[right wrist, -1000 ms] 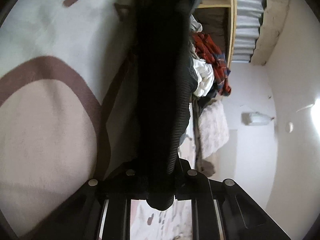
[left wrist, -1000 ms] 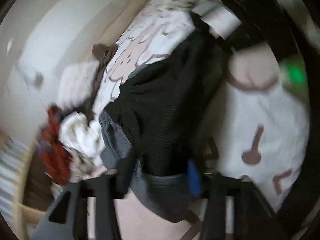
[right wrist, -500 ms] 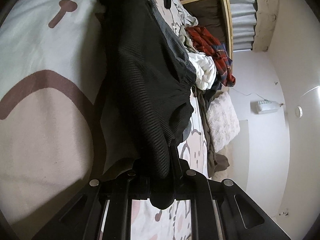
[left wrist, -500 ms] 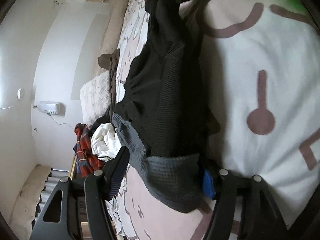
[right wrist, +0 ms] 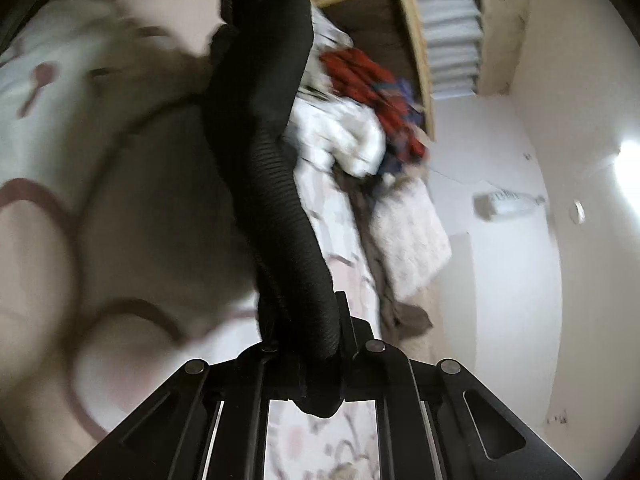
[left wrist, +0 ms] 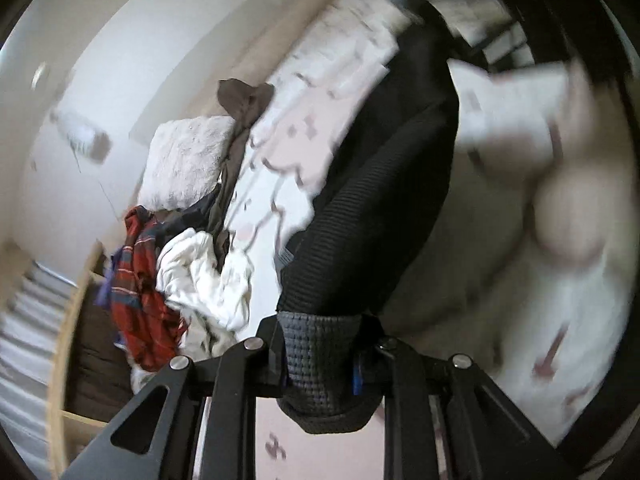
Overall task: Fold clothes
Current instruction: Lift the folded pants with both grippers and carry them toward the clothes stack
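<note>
Now, from my left wrist camera, my left gripper point(left wrist: 324, 354) has just been closing and pinches the grey ribbed waistband end of the black ribbed knit garment point(left wrist: 384, 184). The garment's long axis runs away from me, up toward the top right of this view, where it reaches my other tool, blurred there. It hangs as a thick, rounded roll above the white bedspread with brown line drawings point(left wrist: 560, 300). To the left a heap lies on the bed: a crumpled white cotton piece point(left wrist: 200, 272), a red plaid shirt point(left wrist: 140, 300), and a fluffy off-white pillow point(left wrist: 184, 164) behind them.

From my right wrist camera, my right gripper point(right wrist: 316, 364) has its jaws pressed together on the other end of the garment, having just been closing a little more on it. The cloth stretches from my fingers straight up the picture to the left gripper at the top edge, twisted into a long dark rope with fine crosswise ribs. The heap lies to its right, near a pale wooden frame point(right wrist: 416, 40).
</note>
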Demonstrator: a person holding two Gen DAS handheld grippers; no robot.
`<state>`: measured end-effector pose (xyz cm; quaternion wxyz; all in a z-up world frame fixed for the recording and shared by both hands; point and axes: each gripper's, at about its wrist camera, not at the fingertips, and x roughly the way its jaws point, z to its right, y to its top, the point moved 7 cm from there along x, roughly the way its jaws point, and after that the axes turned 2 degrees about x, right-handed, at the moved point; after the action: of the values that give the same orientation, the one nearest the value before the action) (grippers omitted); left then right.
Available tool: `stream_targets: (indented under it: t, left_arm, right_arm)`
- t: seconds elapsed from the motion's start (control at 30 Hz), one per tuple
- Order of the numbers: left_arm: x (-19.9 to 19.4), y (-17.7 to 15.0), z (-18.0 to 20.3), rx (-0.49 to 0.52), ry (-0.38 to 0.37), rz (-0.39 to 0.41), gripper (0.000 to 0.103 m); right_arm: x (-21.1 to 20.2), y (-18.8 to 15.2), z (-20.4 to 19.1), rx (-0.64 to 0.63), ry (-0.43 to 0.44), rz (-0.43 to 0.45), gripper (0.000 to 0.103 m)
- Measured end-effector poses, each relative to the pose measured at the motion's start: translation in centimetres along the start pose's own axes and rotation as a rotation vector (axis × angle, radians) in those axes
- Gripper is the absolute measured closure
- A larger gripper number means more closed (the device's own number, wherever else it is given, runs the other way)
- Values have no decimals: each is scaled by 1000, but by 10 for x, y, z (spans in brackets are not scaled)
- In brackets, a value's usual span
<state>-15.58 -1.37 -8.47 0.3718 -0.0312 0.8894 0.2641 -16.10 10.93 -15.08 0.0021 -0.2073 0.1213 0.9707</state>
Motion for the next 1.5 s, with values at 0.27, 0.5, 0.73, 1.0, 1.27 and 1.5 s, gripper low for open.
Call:
stream_targets:
  t: [0.27, 0.5, 0.73, 1.0, 1.27, 1.5]
  left_arm:
    - [-17, 180, -61, -230, -264, 189, 82]
    - [-10, 363, -58, -210, -324, 373, 82]
    - [36, 511, -42, -224, -293, 449, 82]
    - [99, 563, 3, -242, -293, 427, 82]
    - [113, 541, 49, -182, -285, 411, 82]
    - [73, 498, 112, -1, -210, 520, 82]
  right_arm:
    - [-8, -82, 185, 263, -93, -209, 93]
    - [-32, -211, 317, 302, -301, -463, 93]
    - [-9, -352, 397, 351, -459, -672, 93]
    - [32, -443, 388, 429, -452, -737, 93]
    - [40, -463, 335, 414, -376, -754, 93]
    - [-21, -453, 286, 324, -333, -714, 93]
